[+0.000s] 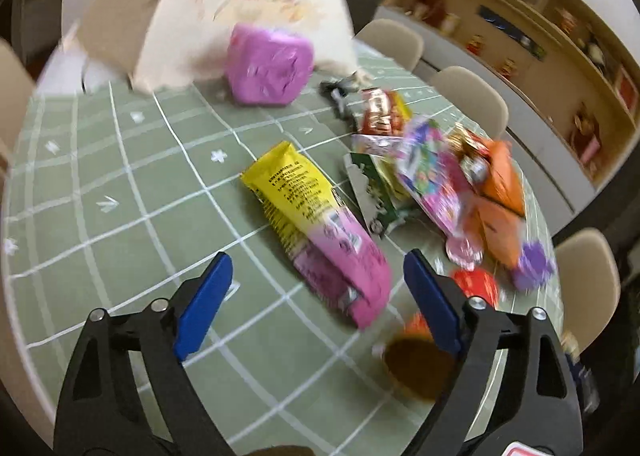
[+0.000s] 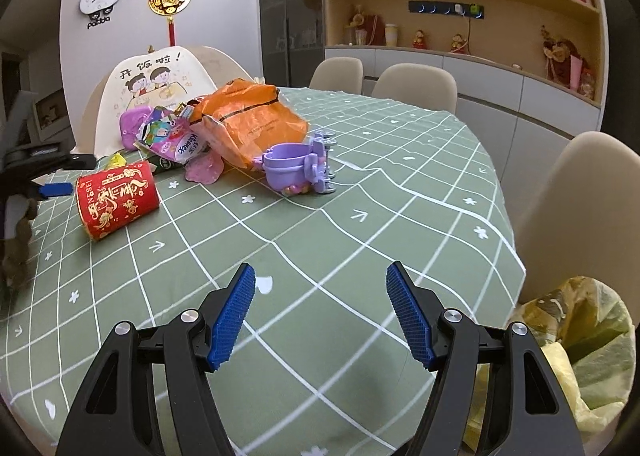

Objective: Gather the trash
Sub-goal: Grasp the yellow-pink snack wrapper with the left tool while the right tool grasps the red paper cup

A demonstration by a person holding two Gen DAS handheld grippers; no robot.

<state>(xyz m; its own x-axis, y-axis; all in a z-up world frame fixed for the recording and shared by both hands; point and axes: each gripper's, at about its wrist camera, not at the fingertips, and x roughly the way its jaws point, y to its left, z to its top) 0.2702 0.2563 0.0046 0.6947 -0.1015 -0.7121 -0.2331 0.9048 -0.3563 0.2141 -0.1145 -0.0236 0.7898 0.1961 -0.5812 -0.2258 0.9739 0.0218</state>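
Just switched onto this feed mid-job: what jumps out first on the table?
A heap of bright litter on the green checked tablecloth: a crumpled orange plastic bag on top, a red printed paper cup lying on its side at the left. A yellow-and-pink snack wrapper lies alone before the open left gripper. The yellow-lined bin stands beside the table's right edge.

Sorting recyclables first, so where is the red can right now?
In the right wrist view the red can lies on its side at the table's left part, just in front of the wrapper pile with the orange bag.
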